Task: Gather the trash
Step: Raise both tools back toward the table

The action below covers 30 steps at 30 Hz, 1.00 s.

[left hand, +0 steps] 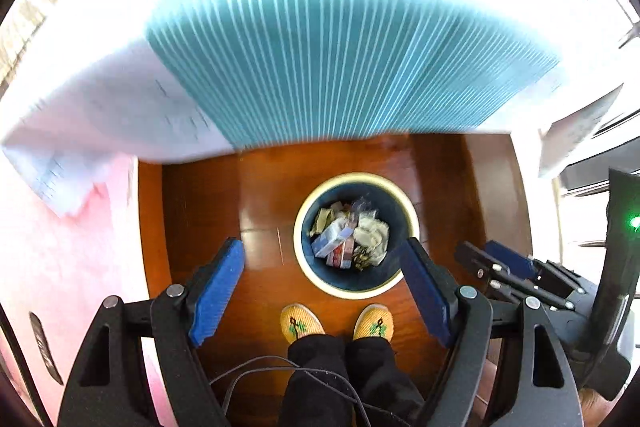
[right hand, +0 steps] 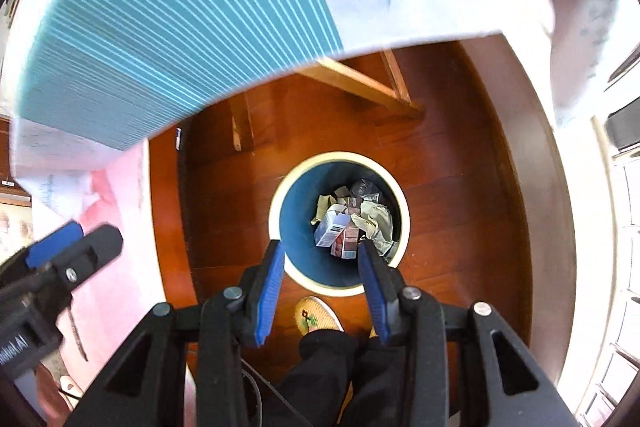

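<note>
Worktop (left hand: 320, 39), teal-striped cloth, spans 12 o'clock, motion-blurred. Wood floor (left hand: 200, 219) below. Trash bin (right hand: 339, 219) at centre, cartons and crumpled paper inside. Left gripper (left hand: 324, 291) wide open, empty; right gripper (right hand: 323, 287) part open, empty. Risk: fast swing toward worktop clips edge.

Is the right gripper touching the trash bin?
Apart. In the right wrist view the right gripper hangs open above the trash bin, looking straight down into it, nothing between its fingers.
</note>
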Each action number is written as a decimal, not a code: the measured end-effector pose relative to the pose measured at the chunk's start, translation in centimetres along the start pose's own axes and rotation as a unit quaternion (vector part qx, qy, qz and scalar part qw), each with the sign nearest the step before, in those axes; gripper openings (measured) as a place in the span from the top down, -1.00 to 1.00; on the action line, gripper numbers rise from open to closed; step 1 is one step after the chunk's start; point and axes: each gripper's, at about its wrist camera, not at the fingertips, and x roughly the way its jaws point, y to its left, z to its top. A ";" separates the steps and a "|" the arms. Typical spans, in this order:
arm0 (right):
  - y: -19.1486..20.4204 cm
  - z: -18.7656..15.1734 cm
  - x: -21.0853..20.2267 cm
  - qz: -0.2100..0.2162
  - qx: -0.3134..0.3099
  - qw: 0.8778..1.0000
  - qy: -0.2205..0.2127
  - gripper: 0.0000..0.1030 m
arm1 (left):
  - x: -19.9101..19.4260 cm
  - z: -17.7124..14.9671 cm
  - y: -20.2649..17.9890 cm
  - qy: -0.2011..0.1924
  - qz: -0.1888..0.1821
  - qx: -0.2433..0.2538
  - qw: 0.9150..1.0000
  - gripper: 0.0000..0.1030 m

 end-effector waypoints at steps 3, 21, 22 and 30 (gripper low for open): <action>0.9 0.1 -3.5 0.002 0.007 1.000 -0.012 0.25 | -4.2 1.3 0.3 -0.025 -0.011 0.009 1.000 -0.52; 8.1 4.3 -22.0 0.027 0.011 0.987 -0.156 0.24 | -21.0 8.1 3.4 -0.151 -0.056 0.075 0.984 -0.52; 8.5 4.7 -22.8 0.027 0.011 0.986 -0.165 0.24 | -21.6 8.6 3.6 -0.158 -0.061 0.078 0.983 -0.52; 10.5 7.1 -27.4 0.042 0.009 0.975 -0.217 0.22 | -24.9 11.2 4.6 -0.203 -0.070 0.079 0.974 -0.52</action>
